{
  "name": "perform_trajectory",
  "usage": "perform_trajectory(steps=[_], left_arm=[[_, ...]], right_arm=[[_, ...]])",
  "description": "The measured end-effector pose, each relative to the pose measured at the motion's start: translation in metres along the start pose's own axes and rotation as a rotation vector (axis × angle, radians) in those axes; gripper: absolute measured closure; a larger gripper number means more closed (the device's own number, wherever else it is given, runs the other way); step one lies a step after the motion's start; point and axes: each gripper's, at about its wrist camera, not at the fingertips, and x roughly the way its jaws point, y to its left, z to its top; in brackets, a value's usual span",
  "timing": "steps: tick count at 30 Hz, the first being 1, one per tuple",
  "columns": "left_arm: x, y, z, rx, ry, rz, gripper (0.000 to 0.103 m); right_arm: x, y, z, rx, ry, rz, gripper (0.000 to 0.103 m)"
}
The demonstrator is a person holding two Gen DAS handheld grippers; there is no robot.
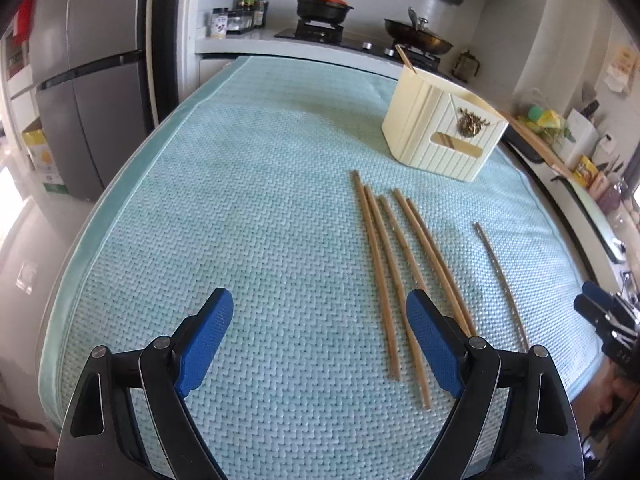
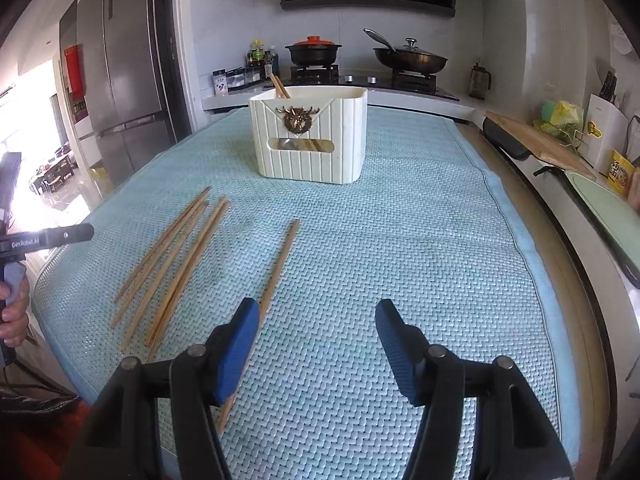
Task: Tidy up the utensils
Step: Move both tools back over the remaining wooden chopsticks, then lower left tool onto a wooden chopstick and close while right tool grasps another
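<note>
Both tongs hang spread and hold nothing: the left tongs (image 1: 320, 340) hover above the near end of the tabletop (image 1: 240, 200), beside a loose bundle of five chopsticks (image 1: 394, 276), and the right tongs (image 2: 318, 344) hover with their left pad just over the near end of a single chopstick (image 2: 276, 280) that lies apart from the bundle. All the loose sticks lie flat on the woven teal mat that covers the tabletop, pointing roughly toward the cream utensil holder (image 2: 310, 140) at the far end, which already has at least two sticks leaning in its left corner. I judge the sticks light, stiff and thin, probably wood or bamboo; lying so low on the textured mat they offer little height to pinch, so they are likely to roll or pivot in the pads. A hold somewhere near the middle, across the shaft, should keep one from swinging, while a hold at an end would let it droop. Only the right wrist view faces the holder's front square on, with its dark emblem and a window showing stick ends inside; the left wrist view gives the holder at an angle but separates the five bundled sticks more clearly, two of them crossing near their near ends.
</note>
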Motion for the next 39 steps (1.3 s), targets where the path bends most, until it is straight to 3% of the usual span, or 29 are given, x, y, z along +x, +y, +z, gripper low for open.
perform_trajectory(steps=[15, 39], left_arm=[[0.020, -0.018, -0.004, 0.079, 0.042, -0.001, 0.014], [0.069, -0.027, 0.003, 0.152, 0.131, 0.099, 0.014]], right_arm=[[0.011, 0.006, -0.007, 0.050, 0.007, 0.033, 0.041], [0.035, 0.018, -0.002, 0.030, 0.061, 0.077, 0.042]])
